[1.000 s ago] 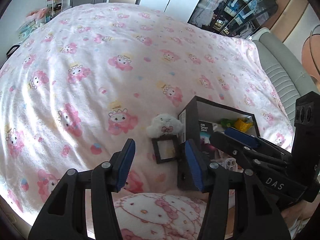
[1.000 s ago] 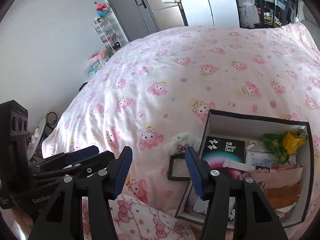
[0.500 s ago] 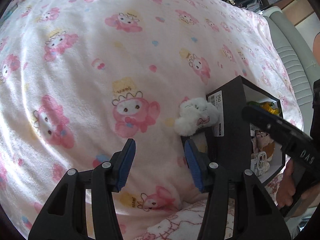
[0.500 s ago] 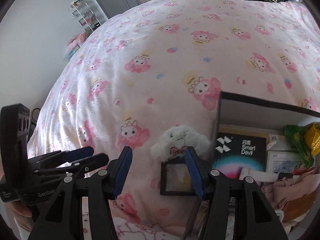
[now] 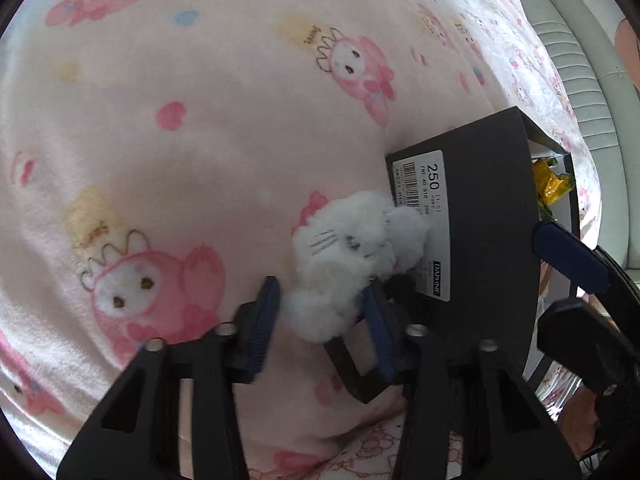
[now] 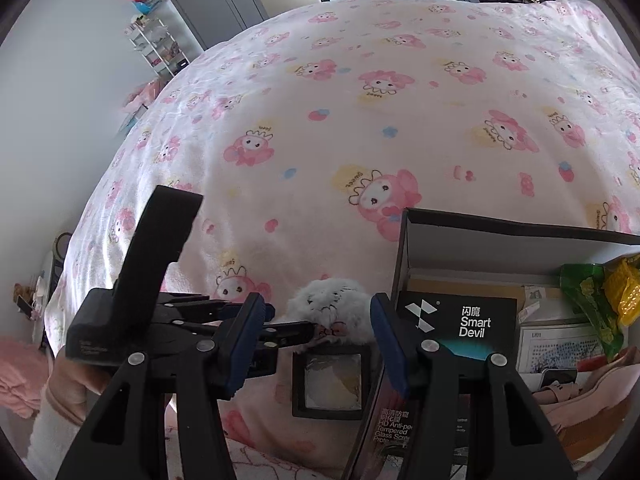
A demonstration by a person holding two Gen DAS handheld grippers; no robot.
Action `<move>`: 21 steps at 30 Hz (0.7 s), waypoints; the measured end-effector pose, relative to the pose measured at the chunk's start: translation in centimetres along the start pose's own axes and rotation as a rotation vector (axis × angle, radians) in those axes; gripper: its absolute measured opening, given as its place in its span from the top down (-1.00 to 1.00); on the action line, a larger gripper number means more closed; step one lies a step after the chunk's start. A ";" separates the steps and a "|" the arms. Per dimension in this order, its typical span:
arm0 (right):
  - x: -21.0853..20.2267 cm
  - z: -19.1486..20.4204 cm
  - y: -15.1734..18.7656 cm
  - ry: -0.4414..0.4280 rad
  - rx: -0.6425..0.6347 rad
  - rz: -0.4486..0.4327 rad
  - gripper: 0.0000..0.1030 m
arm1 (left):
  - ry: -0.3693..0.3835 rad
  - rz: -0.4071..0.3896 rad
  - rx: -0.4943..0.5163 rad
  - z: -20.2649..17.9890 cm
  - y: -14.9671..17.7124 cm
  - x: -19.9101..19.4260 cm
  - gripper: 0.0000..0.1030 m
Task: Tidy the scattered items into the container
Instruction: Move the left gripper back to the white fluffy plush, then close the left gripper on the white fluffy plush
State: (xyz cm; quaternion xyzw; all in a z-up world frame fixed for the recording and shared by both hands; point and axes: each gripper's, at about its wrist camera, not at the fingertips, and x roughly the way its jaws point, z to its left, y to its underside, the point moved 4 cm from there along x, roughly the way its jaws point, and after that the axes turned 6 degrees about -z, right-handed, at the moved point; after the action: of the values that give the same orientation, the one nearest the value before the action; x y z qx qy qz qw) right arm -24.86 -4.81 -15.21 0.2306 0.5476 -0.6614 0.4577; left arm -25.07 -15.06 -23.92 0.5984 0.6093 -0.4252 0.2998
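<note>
Between the blue fingers (image 5: 267,322) of the left gripper (image 5: 320,320) sits the white plush toy (image 5: 348,264), the jaws closing on its lower end, pads at its fluff. It lies on the pink cartoon-print bed cover (image 5: 200,120), long axis slanting up-right, leaning against the dark shoebox (image 5: 488,220) wall and overlapping the small black frame (image 5: 352,364). 1 second ago this gripper hung well above it, jaws wider. The right gripper (image 6: 316,344) hovers nearby, fingers apart and empty.
</note>
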 end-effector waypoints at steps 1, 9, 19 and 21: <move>0.1 0.0 0.1 -0.009 0.011 0.006 0.01 | 0.005 -0.015 0.006 -0.1 -0.1 -0.2 0.50; 0.9 2.3 0.9 -0.052 -0.003 0.042 0.01 | -0.056 -0.168 -0.023 2.3 2.3 -6.0 0.86; 7.7 5.5 2.4 -0.074 -0.032 0.212 0.01 | -0.220 -0.348 -0.220 9.5 8.5 -10.8 0.67; 8.9 5.7 2.7 -0.079 -0.024 0.242 0.01 | -0.142 -0.385 -0.289 10.2 9.5 -11.0 0.18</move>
State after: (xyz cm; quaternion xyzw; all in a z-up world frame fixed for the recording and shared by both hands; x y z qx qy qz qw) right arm -25.68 -13.22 -22.14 0.2631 0.5051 -0.6035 0.5580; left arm -16.01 -29.94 -20.45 0.3911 0.7439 -0.4239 0.3377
